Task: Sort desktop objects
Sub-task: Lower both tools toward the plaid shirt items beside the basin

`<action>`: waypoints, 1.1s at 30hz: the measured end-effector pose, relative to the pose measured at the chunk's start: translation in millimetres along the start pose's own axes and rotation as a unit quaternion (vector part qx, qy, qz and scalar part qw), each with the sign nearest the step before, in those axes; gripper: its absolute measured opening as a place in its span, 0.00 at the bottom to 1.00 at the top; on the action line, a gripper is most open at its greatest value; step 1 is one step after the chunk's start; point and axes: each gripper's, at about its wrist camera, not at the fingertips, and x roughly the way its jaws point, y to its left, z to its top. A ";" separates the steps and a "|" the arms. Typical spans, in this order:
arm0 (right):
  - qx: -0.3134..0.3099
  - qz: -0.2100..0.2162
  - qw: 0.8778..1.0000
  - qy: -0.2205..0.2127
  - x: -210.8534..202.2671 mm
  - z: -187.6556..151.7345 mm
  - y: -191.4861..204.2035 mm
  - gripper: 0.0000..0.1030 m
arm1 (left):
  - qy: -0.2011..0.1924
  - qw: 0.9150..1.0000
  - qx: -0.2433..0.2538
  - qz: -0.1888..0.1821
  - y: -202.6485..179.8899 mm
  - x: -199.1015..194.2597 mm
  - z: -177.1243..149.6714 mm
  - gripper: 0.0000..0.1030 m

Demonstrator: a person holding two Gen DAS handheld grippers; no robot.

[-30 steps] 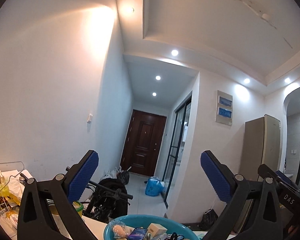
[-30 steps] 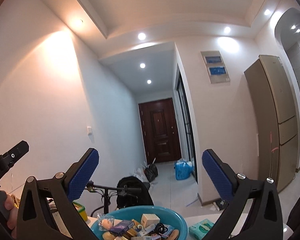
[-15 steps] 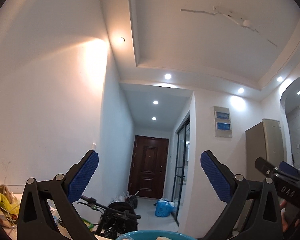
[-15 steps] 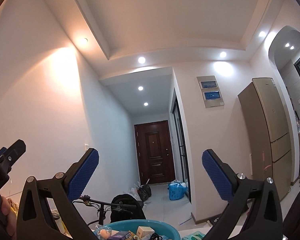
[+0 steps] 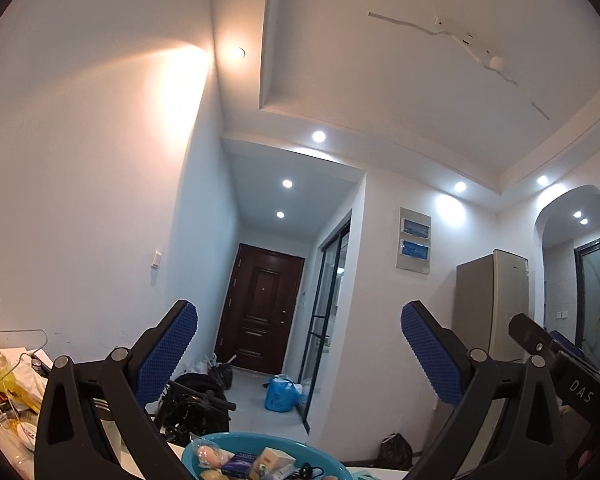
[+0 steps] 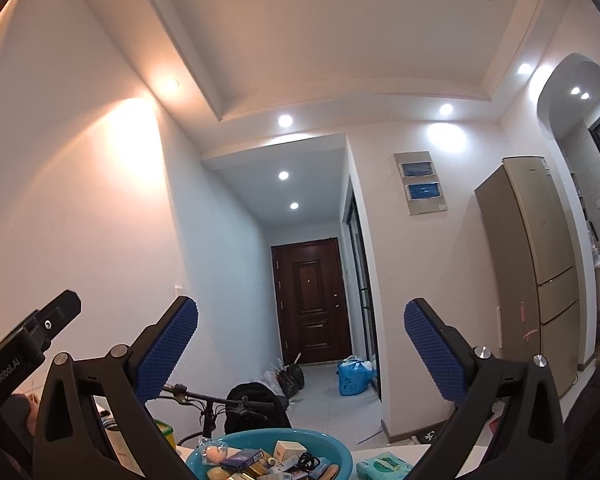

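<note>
hovering above teal basin point(image 6: 336, 453) | left tool point(image 5: 299, 354) wide open, empty | right tool point(image 6: 301, 354) wide open, empty

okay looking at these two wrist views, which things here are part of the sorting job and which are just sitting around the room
Part of the job:
- teal basin holding small boxes and packets
- green tissue pack beside it
- left gripper and right gripper, both open and empty

Just lying about:
- bicycle
- blue bag by the door
- fridge
</note>
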 end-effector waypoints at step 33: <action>-0.019 -0.076 0.952 0.295 -12.1 -148.9 -62.1 1.00 | 0.351 0.933 0.044 -0.069 4.0 11.9 -149.8 1.00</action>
